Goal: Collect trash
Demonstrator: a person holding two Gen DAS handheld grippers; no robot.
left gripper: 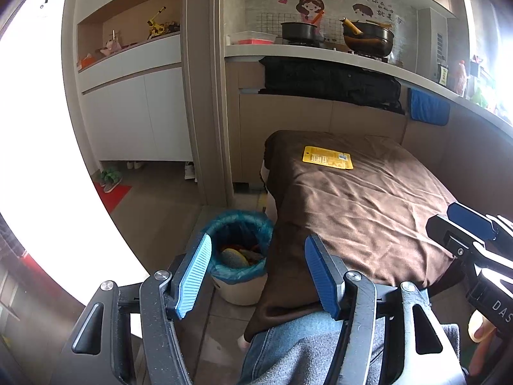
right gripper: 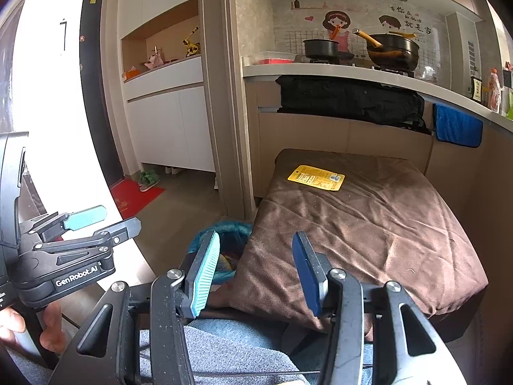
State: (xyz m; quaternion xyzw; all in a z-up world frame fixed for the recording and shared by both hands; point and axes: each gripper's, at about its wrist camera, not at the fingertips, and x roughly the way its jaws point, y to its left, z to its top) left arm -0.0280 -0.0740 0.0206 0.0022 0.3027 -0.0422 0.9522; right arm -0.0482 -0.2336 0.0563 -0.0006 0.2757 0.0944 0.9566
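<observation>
The left gripper [left gripper: 258, 276] points forward and somewhat downward over the near left corner of the tabletop [left gripper: 368, 211], which is draped in a brown cloth. Its jaws stand wide apart with nothing between them; through the gap the near edge of the cloth and the trash bin [left gripper: 239, 256] show. The right gripper [right gripper: 256, 276] is tilted downward much the same way, at the near edge of the tabletop, and its jaws also stand apart and hold nothing. The two grippers sit side by side: in the left wrist view the right one juts in at the right edge, and in the right wrist view the left one shows at the left edge, with the person's fingers [right gripper: 53, 330] wrapped under its handle. Both hang above the person's lap, where blue jeans [left gripper: 282, 337] and a grey garment [right gripper: 224, 349] show just below the jaws.

The trash to collect, a yellow card package [left gripper: 327, 157], lies flat on the cloth toward the far end of the tabletop, well apart from both grippers and touched by neither. The trash bin, lined with a blue bag and already holding some scraps, stands on the floor just beside the tabletop's near left corner, touching the hanging cloth.
</observation>
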